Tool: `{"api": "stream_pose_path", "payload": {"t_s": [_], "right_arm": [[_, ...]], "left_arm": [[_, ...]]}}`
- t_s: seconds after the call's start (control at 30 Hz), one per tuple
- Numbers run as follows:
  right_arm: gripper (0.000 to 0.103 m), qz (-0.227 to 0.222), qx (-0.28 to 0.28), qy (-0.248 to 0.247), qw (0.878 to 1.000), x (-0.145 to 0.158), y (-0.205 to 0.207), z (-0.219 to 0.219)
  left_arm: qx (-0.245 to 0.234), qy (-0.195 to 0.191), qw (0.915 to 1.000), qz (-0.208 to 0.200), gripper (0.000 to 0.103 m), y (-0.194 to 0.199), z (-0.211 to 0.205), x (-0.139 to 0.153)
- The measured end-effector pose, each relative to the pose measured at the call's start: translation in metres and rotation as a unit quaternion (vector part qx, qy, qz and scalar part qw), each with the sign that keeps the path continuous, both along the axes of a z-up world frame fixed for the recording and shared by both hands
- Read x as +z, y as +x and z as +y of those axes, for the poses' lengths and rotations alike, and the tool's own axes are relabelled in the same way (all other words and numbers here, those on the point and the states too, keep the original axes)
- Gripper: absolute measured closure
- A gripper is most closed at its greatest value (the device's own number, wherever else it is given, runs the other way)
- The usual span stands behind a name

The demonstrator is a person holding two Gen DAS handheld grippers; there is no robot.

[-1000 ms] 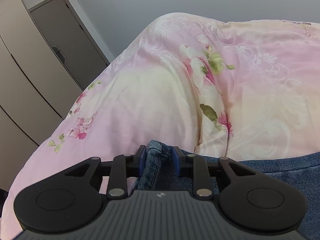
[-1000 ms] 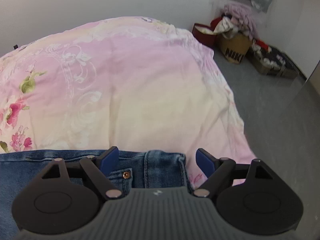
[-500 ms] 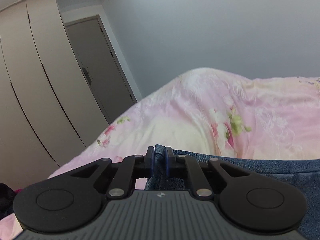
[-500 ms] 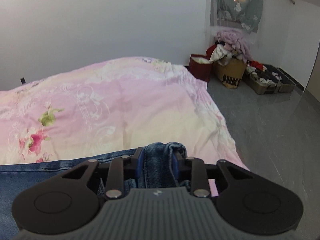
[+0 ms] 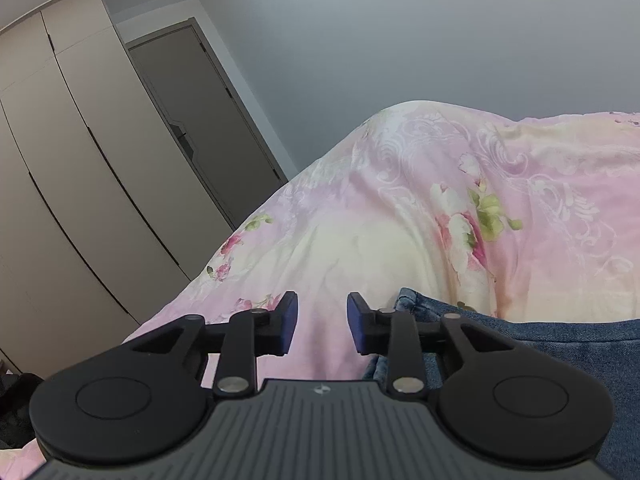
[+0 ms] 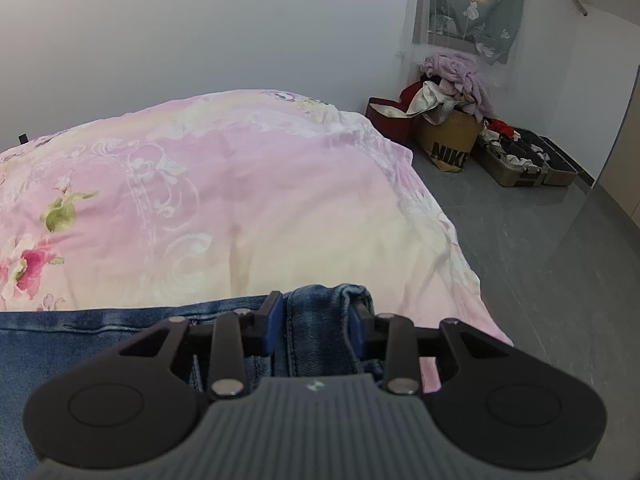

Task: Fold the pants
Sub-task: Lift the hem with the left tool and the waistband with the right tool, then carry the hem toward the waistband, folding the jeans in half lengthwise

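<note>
Pink flowered bedding (image 5: 400,248) carries the jeans (image 5: 560,344) at its near edge. Left hand-held gripper (image 5: 322,322) gapes, holding nothing, just left of the denim; right hand-held gripper (image 6: 316,324) pinches a bunched corner. Folding looks barely begun from here; most remains.

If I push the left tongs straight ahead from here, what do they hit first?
Probably the pink floral quilt: the open left tongs have only it between and ahead. The jeans lie off to their right. Depth is unclear.

Jeans (image 6: 72,344) cut off at frame edge
</note>
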State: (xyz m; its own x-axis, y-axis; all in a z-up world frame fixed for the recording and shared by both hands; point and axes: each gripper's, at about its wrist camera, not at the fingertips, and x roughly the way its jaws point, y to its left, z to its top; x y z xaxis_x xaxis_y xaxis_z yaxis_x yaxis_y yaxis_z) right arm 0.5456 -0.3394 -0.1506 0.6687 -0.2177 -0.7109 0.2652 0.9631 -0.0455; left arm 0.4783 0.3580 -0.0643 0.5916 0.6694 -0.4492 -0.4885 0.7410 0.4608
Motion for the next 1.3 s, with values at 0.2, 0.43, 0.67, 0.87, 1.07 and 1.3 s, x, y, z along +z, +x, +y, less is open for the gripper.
{"api": "stream_pose_path", "payload": {"t_s": [0.2,0.43,0.67,0.87,1.07,1.3], "right_arm": [[0.057,-0.021,0.046,-0.013,0.999,0.045,-0.039,0.006],[0.057,-0.007,0.153,0.000,0.988,0.093,-0.113,0.037],[0.056,0.017,0.255,-0.015,0.967,0.124,-0.210,0.070],[0.056,0.064,0.324,-0.042,0.943,0.119,-0.288,0.072],[0.056,0.114,0.336,-0.067,0.932,0.089,-0.339,0.052],[0.056,0.149,0.363,-0.099,0.915,0.053,-0.367,0.042]], "left_arm": [[-0.058,-0.008,0.9983,-0.004,0.065,-0.064,-0.009,0.047],[-0.144,-0.056,0.9843,0.085,0.064,-0.153,-0.045,0.091],[-0.245,-0.069,0.9559,0.147,0.064,-0.254,-0.086,0.106],[-0.331,-0.056,0.9183,0.210,0.064,-0.321,-0.111,0.090],[-0.392,-0.042,0.8690,0.298,0.064,-0.374,-0.129,0.039],[-0.423,-0.018,0.8084,0.409,0.064,-0.411,-0.129,-0.038]]}}
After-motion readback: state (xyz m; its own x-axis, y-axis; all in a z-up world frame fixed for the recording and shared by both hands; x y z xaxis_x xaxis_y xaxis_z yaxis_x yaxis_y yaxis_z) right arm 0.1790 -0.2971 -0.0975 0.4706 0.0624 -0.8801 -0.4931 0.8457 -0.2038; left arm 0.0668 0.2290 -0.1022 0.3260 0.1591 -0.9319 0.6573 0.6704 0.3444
